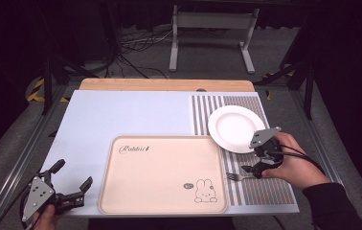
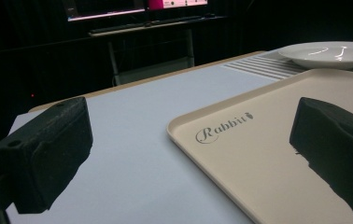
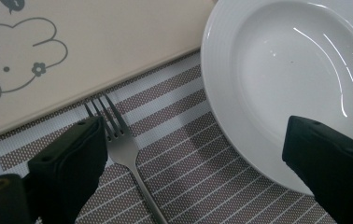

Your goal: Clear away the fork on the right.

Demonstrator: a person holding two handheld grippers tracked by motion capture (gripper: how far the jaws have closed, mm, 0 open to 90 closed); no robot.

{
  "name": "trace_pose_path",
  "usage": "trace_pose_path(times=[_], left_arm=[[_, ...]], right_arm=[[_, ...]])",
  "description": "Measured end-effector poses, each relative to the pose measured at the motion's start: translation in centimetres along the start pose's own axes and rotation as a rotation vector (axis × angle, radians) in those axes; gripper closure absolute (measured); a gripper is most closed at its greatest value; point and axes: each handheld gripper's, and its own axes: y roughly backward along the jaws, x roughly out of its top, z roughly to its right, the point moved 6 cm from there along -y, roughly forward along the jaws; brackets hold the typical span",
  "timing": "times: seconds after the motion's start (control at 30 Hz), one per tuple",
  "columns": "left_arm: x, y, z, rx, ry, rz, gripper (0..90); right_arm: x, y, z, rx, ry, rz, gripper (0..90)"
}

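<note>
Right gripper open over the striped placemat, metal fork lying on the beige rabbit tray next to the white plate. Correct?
Not quite. The metal fork lies on the striped placemat, beside the beige rabbit tray, not on it; the right gripper view shows this. The rest holds: the right gripper is open over the placemat, with the round white plate next to the fork.

The flat, rounded-corner beige plastic tray (image 1: 162, 175) carries the only legible text. A dark cursive word, "Rabbit" (image 1: 134, 149), is printed near its far left corner; in the left gripper view the same word (image 2: 223, 127) reads clearly, followed by a small dark mark too small to identify. A line-drawn rabbit (image 1: 204, 191) stands at the tray's near right corner. A small dark badge (image 1: 186, 185) beside it is too small to read.
</note>
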Motion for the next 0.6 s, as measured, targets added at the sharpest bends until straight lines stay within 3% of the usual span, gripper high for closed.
trace_pose_path(times=[0.27, 0.6], left_arm=[[0.0, 0.0, 0.0, 0.000, -0.001, 0.000, 0.0], [0.0, -0.1, 0.1, -0.002, -0.003, -0.001, 0.0]], right_arm=[[-0.2, -0.8, -0.1, 0.032, 0.042, -0.092, 7.7], [-0.8, -1.7, -0.3, 0.070, 0.071, -0.167, 8.3]])
